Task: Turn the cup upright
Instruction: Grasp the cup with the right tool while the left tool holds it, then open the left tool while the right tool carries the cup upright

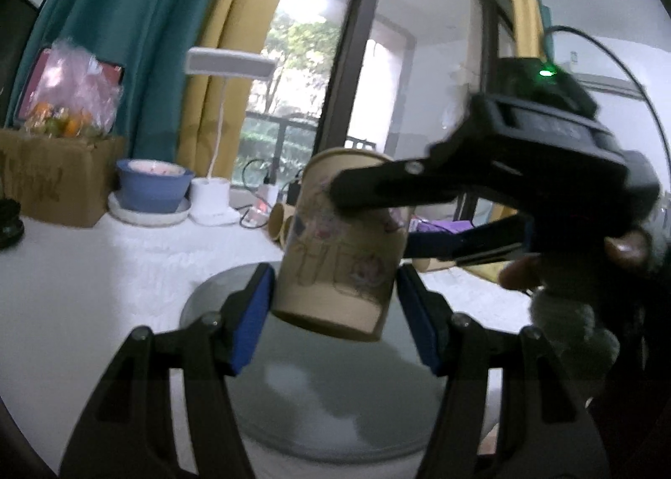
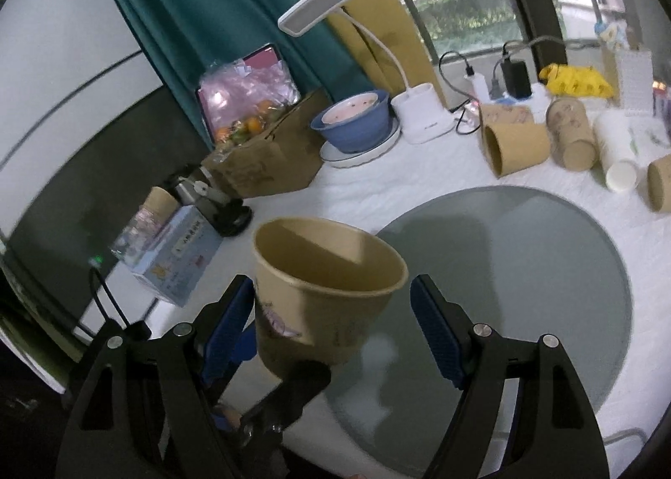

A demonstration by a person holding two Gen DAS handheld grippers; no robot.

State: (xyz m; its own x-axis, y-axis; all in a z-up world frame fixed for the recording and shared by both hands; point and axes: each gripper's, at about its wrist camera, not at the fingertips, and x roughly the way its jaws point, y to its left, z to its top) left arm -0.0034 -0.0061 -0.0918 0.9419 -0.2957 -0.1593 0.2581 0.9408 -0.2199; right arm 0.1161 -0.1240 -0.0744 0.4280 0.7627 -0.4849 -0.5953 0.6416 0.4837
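Judging the flip nearly done, I saw the tan paper cup (image 2: 323,290) mouth-up, tilted, aloft over the grey round mat (image 2: 524,269), both tongs (image 1: 333,311) straddling it, grip unclear.

1. In the left wrist view, the right gripper (image 1: 369,219) crosses the paper cup (image 1: 342,248) from the right of the frame; its upper finger covers part of the cup's wall, and the lower finger disappears behind the cup.
2. The drawing on the cup is motion-blurred and cannot be read.
3. The hand (image 1: 620,256) at the right edge is cut off; only fingertips show.
4. In the right wrist view, the left gripper (image 2: 272,357) at lower centre hides the cup's (image 2: 323,294) base.
5. The grey round mat (image 2: 524,290) is cut off low in the frame.
6. Lettering on the blue box (image 2: 180,256), left of centre, is too small to read.
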